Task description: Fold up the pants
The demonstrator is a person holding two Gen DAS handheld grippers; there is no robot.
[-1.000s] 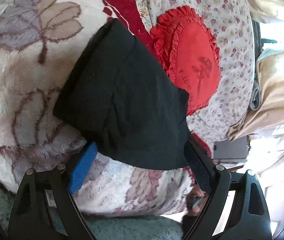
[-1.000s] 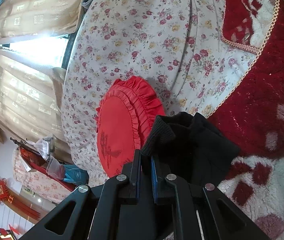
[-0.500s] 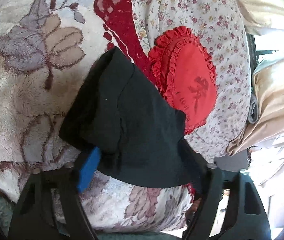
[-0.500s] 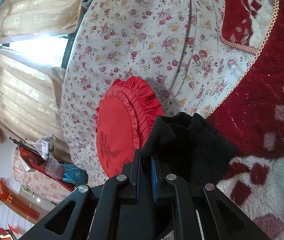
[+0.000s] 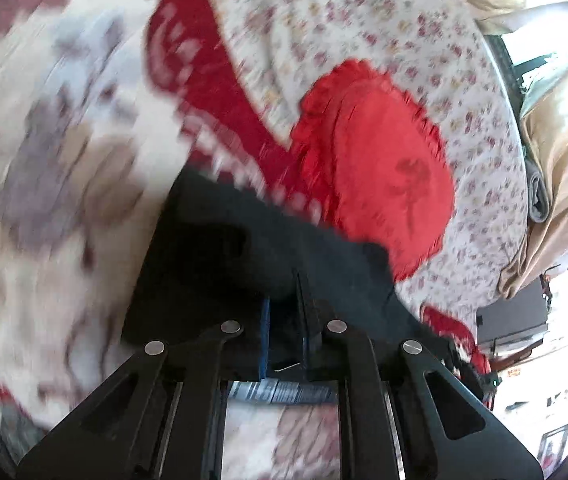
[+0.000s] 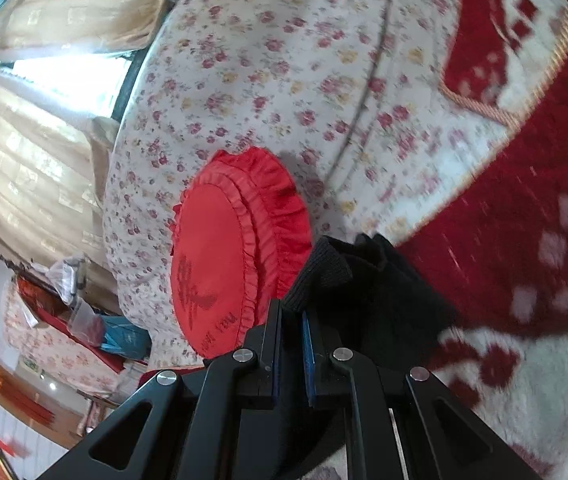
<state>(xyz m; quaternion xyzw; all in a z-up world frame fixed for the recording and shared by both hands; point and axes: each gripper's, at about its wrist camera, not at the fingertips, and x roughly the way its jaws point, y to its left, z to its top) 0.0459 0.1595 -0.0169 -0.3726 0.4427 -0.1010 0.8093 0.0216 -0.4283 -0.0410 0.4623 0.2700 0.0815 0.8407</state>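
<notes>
**Both grippers clamped on black pants, on the bed**

Black pants [image 5: 243,248] sit bunched on the fleece blanket [image 5: 63,168], just beside the red ruffled cushion [image 5: 384,160]. Near hem is pinched in the left gripper [image 5: 284,312]: jaws have just been closing, now narrow, with dark fabric between the blue pads. Left view is heavily motion-blurred, so fold lines in the cloth can't be read.

Right gripper [image 6: 292,320] is also narrow and pinching the pants [image 6: 364,280] at a ribbed edge, which sticks up just past the fingertips. The rest of the fabric bunches to the right of the gripper over the red-and-white part of the blanket [image 6: 524,240].

The cushion [image 6: 227,256] touches or overlaps the pants' left edge; can't tell which. Behind it: floral quilt [image 6: 284,60], then beige curtains [image 6: 43,140] with a bright window.
</notes>
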